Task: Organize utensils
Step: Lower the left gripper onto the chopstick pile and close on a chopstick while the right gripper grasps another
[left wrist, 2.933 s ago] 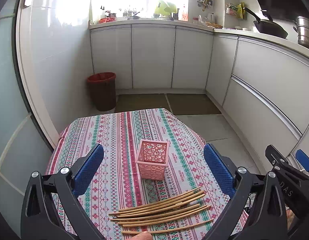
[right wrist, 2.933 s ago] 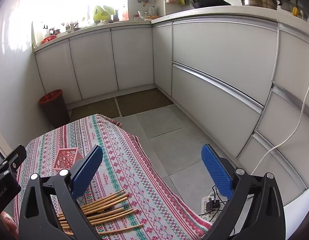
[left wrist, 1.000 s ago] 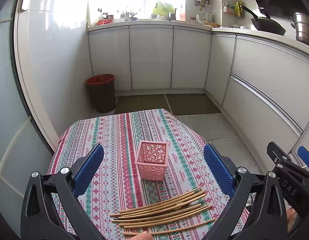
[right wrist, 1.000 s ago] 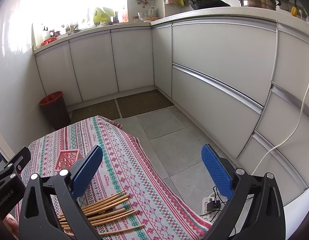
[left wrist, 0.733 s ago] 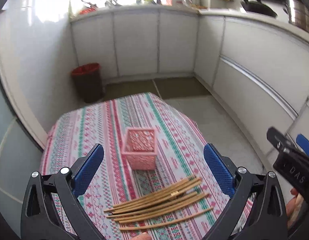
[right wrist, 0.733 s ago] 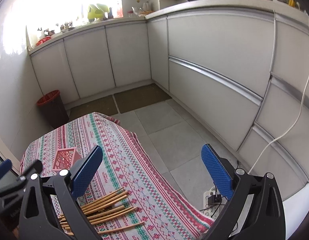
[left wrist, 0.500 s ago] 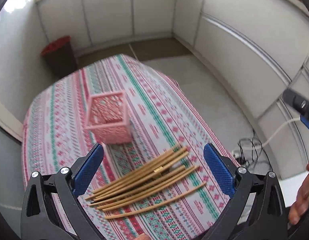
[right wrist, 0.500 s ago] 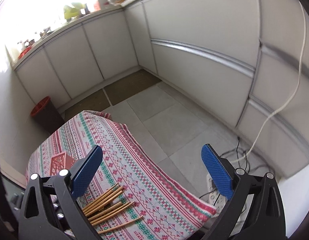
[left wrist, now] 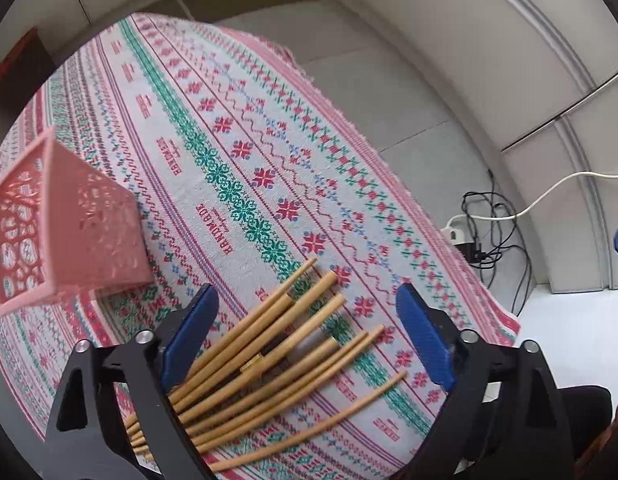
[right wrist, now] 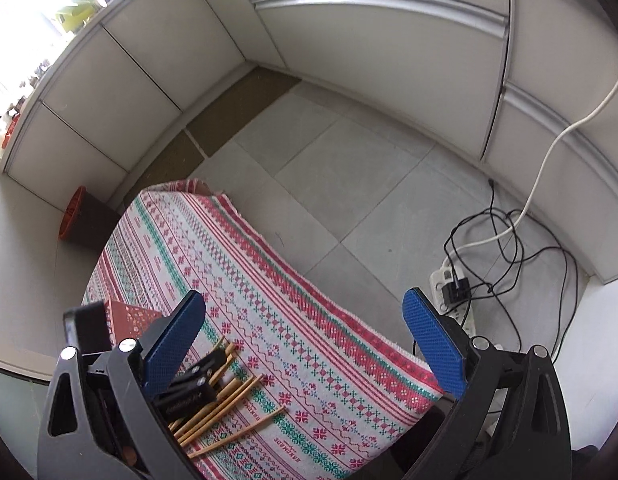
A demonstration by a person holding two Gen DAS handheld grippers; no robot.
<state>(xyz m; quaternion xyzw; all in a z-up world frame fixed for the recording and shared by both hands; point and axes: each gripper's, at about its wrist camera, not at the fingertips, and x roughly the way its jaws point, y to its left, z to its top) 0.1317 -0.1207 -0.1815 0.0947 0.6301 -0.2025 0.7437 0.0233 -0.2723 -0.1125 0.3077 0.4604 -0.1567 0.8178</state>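
Landmark: pink basket (left wrist: 65, 232), standing on the desk (left wrist: 237, 128) under the patterned cloth.

Left claw (left wrist: 305, 340): over the last second it has tipped from a level look across the kitchen to a steep look down, and has closed in on the chopsticks (left wrist: 277, 344). Reads as the approach for the first pick; nothing is in the basket yet, so the task is barely begun.

- Basket sits at the left of the left wrist view, mouth up, no utensils visible inside.
- Chopsticks lie loose and fanned on the cloth, just right of and nearer than the basket, not touching it.
- Left claw is spread wide, holding nothing. The bundle lies between its blue pads (left wrist: 191, 336), thick ends pointing away from the camera. One stray stick lies slightly apart on the side farthest from the basket.
- Cannot tell if the pads touch the cloth yet.

Right claw (right wrist: 305, 348): also spread wide and empty, hanging high, well right of the basket (right wrist: 131, 316), aimed at the desk edge and floor. It has tilted down too, but is not engaging. The chopsticks (right wrist: 225, 400) show at its lower left, partly hidden by the left claw's body.
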